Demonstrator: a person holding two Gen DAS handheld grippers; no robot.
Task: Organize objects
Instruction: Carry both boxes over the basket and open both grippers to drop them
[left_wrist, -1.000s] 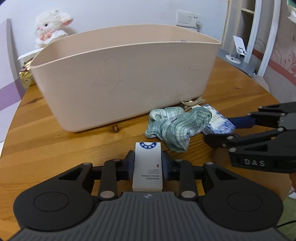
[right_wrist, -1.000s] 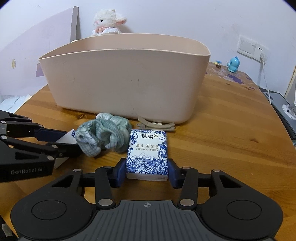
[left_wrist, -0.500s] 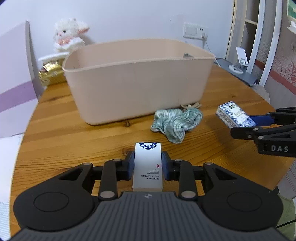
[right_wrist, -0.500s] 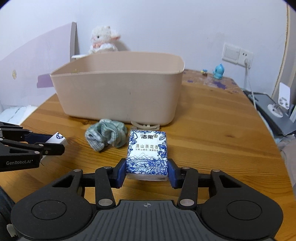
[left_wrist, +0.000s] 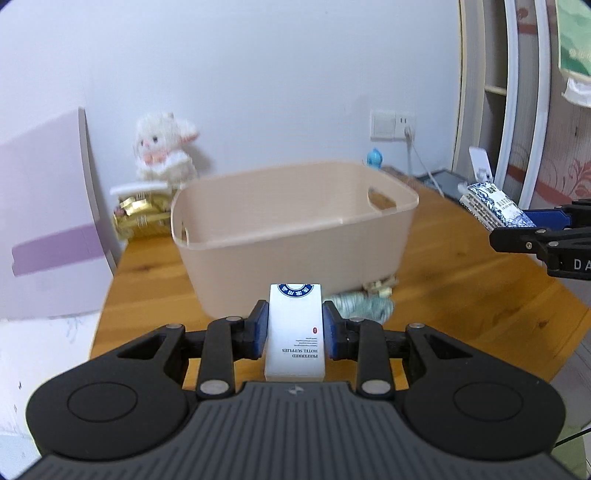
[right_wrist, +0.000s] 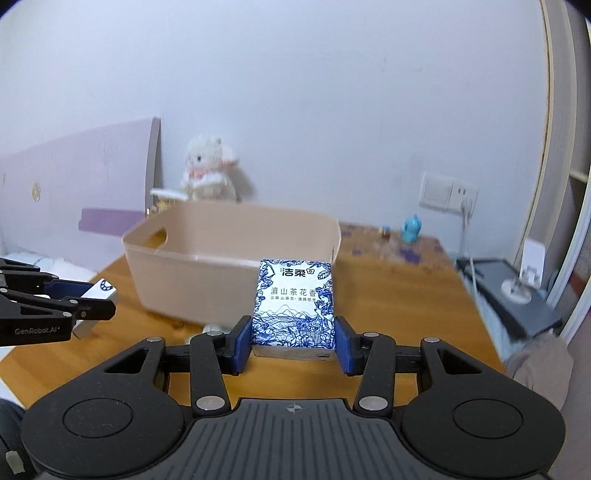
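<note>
A: Left wrist view: what are the left tongs (left_wrist: 294, 329) gripping?

B: They are clamping a white box (left_wrist: 294, 334) above the table (left_wrist: 461, 280), short of the beige tub (left_wrist: 295, 236).

A: And the right tongs (right_wrist: 293, 341)?

B: They are squeezing a blue-patterned tissue pack (right_wrist: 294, 303), also raised before the tub. A checked cloth (left_wrist: 364, 306) is lying against the tub's base.

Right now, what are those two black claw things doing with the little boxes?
A person holds a gripper in each hand. The left gripper pinches a white box, and the right gripper pinches a blue tissue pack. Both are lifted above the table, in front of the beige bin. A green cloth lies by the bin.
</note>
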